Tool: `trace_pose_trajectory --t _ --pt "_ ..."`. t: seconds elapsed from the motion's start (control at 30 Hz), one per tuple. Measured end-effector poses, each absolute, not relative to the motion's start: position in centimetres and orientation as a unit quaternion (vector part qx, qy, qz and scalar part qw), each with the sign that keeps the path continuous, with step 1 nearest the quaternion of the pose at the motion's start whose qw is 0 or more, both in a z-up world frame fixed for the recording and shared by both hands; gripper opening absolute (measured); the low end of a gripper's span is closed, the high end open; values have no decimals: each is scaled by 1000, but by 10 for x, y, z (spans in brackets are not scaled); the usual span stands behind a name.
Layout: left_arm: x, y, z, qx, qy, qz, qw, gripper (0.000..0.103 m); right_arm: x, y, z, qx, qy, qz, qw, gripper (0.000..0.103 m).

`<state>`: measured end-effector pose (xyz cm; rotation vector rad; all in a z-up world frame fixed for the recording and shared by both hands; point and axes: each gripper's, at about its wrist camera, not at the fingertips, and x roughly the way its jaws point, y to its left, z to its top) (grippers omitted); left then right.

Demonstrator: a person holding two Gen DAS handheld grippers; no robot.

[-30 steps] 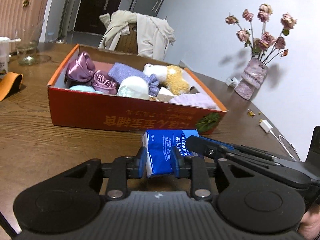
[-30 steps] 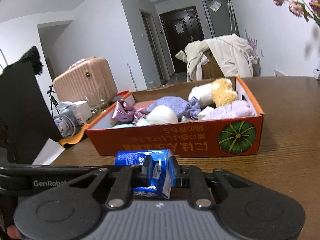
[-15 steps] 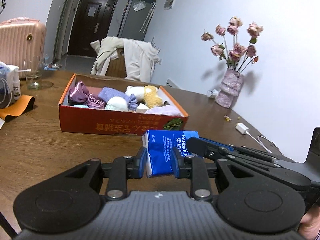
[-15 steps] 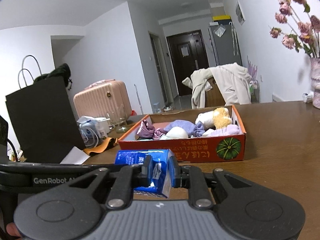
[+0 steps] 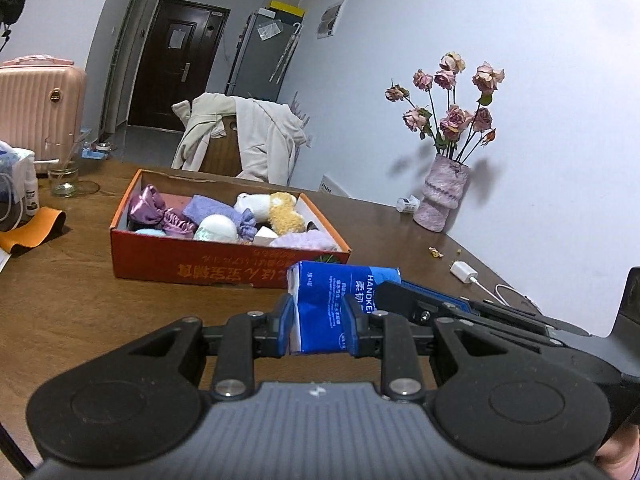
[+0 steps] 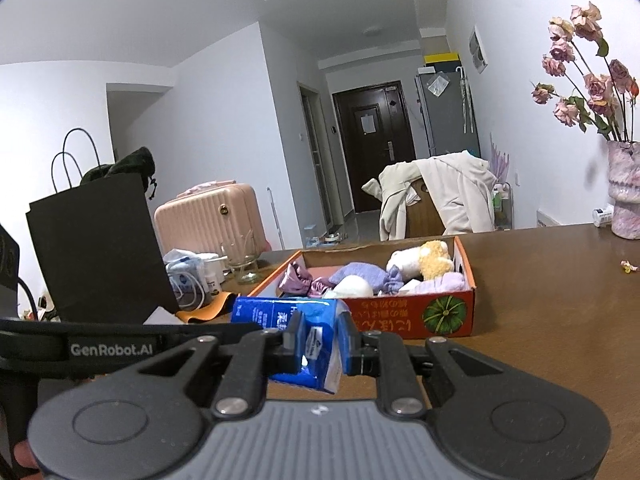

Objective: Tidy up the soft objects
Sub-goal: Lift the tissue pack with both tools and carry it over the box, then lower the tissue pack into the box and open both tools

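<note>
A blue pack of tissues (image 5: 326, 296) (image 6: 266, 316) hangs above the wooden table, held at both ends. My left gripper (image 5: 319, 320) is shut on its near end. My right gripper (image 6: 320, 340) is shut on the other end, and one of its fingers (image 5: 404, 300) reaches in from the right in the left wrist view. Beyond the pack stands an orange cardboard box (image 5: 224, 270) (image 6: 404, 322). In it lie a purple satin scrunchie (image 5: 150, 206), a lavender sock (image 5: 218, 210), a white ball (image 5: 216, 230), a white and yellow plush toy (image 5: 274, 208) and a lilac cloth (image 5: 306, 240).
A pink vase of dried roses (image 5: 440, 196) (image 6: 624, 196) stands by the wall, with a white charger (image 5: 464, 270) and its cable near it. A glass jar (image 5: 62, 176), an orange pouch (image 5: 34, 228) and a black paper bag (image 6: 96, 248) crowd the left. A coat-draped chair (image 5: 240, 140) is behind the table.
Both grippers have drawn back and risen with the tissue pack still held between them. The box now looks smaller and farther away, and more of the room shows.
</note>
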<state>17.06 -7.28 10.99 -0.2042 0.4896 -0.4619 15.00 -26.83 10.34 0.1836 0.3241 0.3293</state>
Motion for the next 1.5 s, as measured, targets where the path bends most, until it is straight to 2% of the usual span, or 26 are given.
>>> trace_pose_trajectory --t 0.33,0.5,0.8,1.1,1.3,1.5 --pt "240 -95 138 -99 218 -229 943 27 219 -287 136 82 143 155 974 17" --pt "298 -100 138 -111 239 -226 938 27 280 -297 136 96 162 155 970 17" --pt "393 -100 96 -116 308 -201 923 27 375 -294 89 118 234 153 953 17" --pt "437 -101 36 -102 379 -186 901 26 432 -283 30 122 318 139 930 17" --pt "447 -98 26 -87 388 -174 901 25 451 -276 22 104 356 152 916 18" --pt "451 -96 27 -94 396 -186 894 32 473 -272 28 69 402 167 898 20"
